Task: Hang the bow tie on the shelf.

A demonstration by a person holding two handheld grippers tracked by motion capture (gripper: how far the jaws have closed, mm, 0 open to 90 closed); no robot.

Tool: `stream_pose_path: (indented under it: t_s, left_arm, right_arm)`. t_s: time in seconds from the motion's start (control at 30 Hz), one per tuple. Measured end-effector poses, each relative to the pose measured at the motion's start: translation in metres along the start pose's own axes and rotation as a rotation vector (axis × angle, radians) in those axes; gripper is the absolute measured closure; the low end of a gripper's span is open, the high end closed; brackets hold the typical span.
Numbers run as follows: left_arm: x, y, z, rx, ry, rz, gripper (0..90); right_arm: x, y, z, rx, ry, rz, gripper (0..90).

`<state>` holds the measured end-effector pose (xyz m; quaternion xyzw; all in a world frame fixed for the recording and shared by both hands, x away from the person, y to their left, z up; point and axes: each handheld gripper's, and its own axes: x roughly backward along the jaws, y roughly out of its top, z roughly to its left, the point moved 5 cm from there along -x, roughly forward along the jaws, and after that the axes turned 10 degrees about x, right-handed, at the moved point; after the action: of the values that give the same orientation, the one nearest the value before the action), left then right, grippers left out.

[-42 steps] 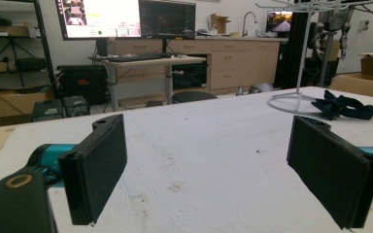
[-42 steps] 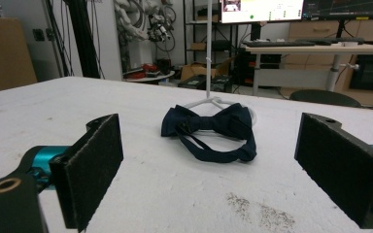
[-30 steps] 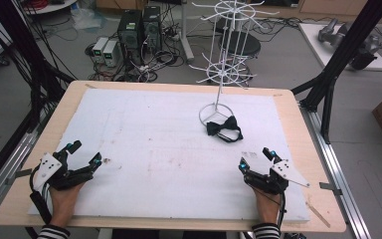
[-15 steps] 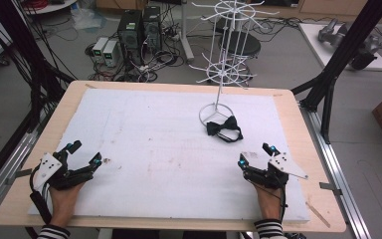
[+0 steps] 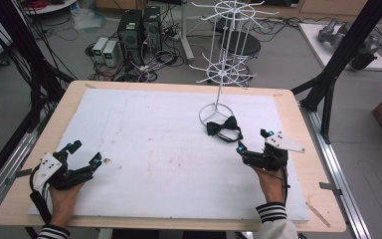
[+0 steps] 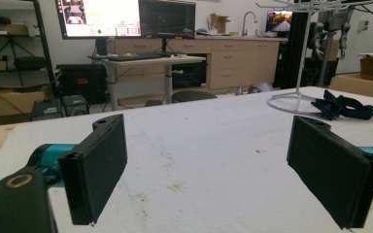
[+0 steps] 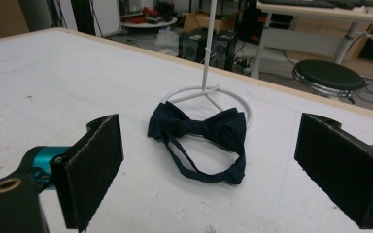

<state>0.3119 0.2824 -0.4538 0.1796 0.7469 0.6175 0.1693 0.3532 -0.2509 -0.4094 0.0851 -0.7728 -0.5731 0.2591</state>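
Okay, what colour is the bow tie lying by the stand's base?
Dark navy, plain with no pattern; the bow tie shows best in the right gripper view.

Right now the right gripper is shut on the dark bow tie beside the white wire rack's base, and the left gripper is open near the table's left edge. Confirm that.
Not quite. The right gripper isn't shut on the bow tie; the right gripper view shows its jaws wide apart, short of the tie, which lies free on the table against the white wire rack's base. The rest holds: the left gripper is open near the left edge.
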Motion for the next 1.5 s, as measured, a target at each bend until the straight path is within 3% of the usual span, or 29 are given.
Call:
stream_pose_path:
  t_s: [0.2,0.53,0.87,1.23,1.3,1.5]
  left_arm:
    - [0.0,0.0,0.0,-0.001,0.001,0.002,15.0]
    - [0.0,0.0,0.0,-0.001,0.0,0.001,15.0]
    - [0.0,0.0,0.0,0.002,-0.001,-0.002,14.9]
    - [-0.001,0.0,0.0,0.006,0.002,0.003,15.0]
    - [-0.001,0.0,0.0,0.006,0.001,0.003,15.0]
    - [0.0,0.0,0.0,0.003,0.002,0.003,15.0]
  right_arm:
    - [-0.012,0.004,-0.013,-0.013,0.015,0.053,9.3]
    - [-0.032,0.014,-0.02,0.035,0.06,0.137,9.3]
    - [-0.056,0.02,-0.029,0.03,0.118,0.191,9.7]
    - [-0.076,0.015,-0.035,0.051,0.143,0.249,9.9]
    - [-0.08,0.014,-0.037,0.057,0.155,0.252,16.2]
    - [-0.097,0.01,-0.042,0.059,0.201,0.336,16.1]
